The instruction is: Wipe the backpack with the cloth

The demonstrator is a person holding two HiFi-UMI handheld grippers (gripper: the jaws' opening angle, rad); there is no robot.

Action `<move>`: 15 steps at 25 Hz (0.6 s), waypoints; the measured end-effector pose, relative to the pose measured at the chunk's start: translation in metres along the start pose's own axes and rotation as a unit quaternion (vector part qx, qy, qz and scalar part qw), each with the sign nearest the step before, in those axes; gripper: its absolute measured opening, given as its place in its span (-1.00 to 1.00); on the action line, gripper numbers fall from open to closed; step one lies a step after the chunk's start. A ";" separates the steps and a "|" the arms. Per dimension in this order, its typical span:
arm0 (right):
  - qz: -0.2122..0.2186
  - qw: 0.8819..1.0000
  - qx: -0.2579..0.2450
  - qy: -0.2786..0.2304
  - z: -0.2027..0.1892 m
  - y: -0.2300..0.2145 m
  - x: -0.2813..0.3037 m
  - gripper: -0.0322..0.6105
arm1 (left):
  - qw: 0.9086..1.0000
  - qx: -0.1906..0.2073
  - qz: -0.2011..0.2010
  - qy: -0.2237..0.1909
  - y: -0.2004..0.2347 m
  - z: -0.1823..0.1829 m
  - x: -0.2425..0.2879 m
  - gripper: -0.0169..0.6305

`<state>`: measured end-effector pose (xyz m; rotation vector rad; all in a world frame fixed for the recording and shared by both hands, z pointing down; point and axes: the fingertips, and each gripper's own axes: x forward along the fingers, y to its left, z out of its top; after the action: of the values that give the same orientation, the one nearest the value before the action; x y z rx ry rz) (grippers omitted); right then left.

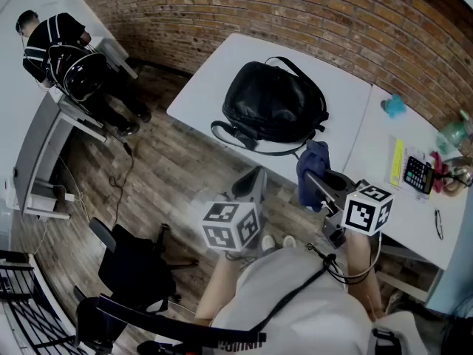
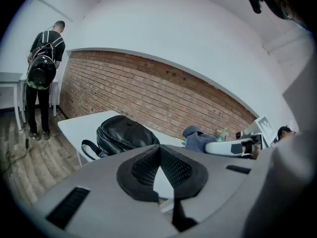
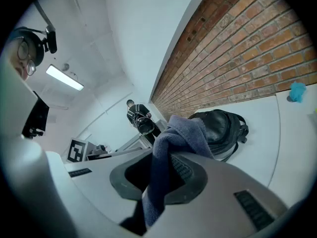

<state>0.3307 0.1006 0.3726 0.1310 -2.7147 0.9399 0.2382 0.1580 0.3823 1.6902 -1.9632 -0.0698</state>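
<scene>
Black backpack (image 1: pixel 272 102) lies on white table (image 1: pixel 207 87), straps trailing twd the near edge; its far side is hidden by its own bulk. Blue cloth (image 1: pixel 313 163) hangs just near-right of it; contact w/ the pack can't be made out. Right gripper (image 1: pixel 319 187) is clamped on the cloth, whose lower end is cut off behind the jaws in right gripper view. Left gripper (image 1: pixel 251 187) sits near-left, off the table edge. Head view blurs its jaws, but left gripper view shows pads (image 2: pixel 143 167) meeting at the tips, nothing btwn. Only head view shows calculator (image 1: pixel 418 174) at table's right. Person (image 1: pixel 55 46) stands far left.
</scene>
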 end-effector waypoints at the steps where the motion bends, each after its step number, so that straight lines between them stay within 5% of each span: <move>1: 0.000 1.000 -0.001 0.000 0.000 0.000 0.000 -0.76 | 1.000 0.000 0.000 0.000 0.000 0.000 0.000 -0.94; 15: -0.002 1.000 -0.007 0.004 -0.006 0.008 0.007 -0.76 | 1.000 -0.004 0.002 0.000 0.012 -0.004 -0.012 -0.94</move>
<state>0.3238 0.1105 0.3750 0.1308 -2.7121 0.9179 0.2293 0.1729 0.3859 1.6809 -1.9633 -0.0754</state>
